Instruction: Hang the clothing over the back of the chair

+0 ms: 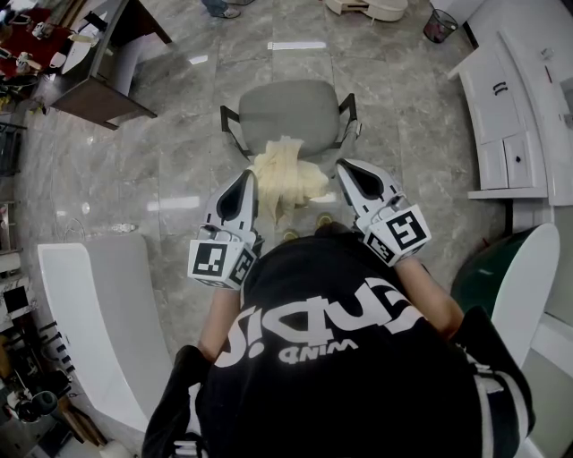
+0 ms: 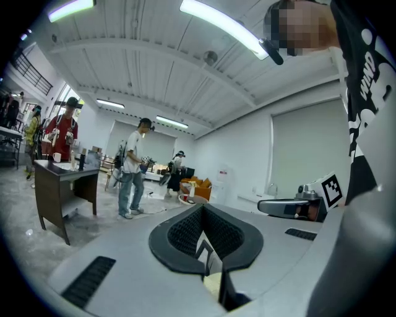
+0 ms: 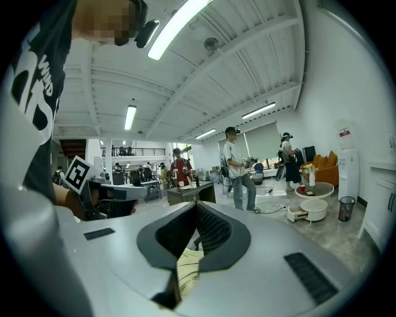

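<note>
A pale yellow piece of clothing [image 1: 285, 177] hangs bunched between my two grippers, and in the head view it overlaps the near edge of a grey armchair [image 1: 286, 107]. My left gripper [image 1: 249, 179] holds its left side and my right gripper [image 1: 344, 168] its right side. In the left gripper view the jaws [image 2: 207, 247] are closed, with a sliver of yellow cloth [image 2: 213, 286] pinched low between them. The right gripper view shows its jaws [image 3: 185, 247] closed on ribbed yellow cloth [image 3: 189, 275]. Both point roughly level toward the chair.
A dark desk [image 1: 98, 85] stands at the far left and a white curved counter [image 1: 98, 304] near left. White cabinets [image 1: 501, 116] and a green-and-white chair [image 1: 510, 277] are on the right, with a bin [image 1: 439, 25] beyond. People [image 2: 131, 176] stand in the room.
</note>
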The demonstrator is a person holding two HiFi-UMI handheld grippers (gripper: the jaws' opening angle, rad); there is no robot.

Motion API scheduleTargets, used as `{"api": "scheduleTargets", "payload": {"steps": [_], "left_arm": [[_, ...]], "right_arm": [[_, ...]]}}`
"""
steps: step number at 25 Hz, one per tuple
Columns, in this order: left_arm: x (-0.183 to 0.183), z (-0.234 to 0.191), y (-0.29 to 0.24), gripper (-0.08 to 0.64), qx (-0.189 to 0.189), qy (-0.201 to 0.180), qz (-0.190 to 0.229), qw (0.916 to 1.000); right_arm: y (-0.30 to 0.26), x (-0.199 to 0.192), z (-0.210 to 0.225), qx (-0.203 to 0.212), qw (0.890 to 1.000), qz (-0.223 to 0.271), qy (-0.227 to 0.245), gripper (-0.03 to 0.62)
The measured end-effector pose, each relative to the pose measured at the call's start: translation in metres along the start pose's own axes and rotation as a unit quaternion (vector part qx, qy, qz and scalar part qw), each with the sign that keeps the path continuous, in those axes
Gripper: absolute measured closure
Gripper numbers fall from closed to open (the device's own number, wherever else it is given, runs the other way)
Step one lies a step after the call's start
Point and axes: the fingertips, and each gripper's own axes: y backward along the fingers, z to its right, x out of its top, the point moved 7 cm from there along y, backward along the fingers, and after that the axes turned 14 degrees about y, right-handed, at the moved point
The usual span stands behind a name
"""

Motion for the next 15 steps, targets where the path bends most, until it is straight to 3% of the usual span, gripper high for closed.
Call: {"api": "scheduleTargets", "payload": {"steps": [15], "left_arm": [[-0.0052, -0.001, 0.0042, 0.545, 0.017, 0.0, -0.012, 0.9998]], "right_arm": [[0.0005, -0.0051, -0.0019, -0.003, 1.0, -0.009, -0.012, 0.578]]}}
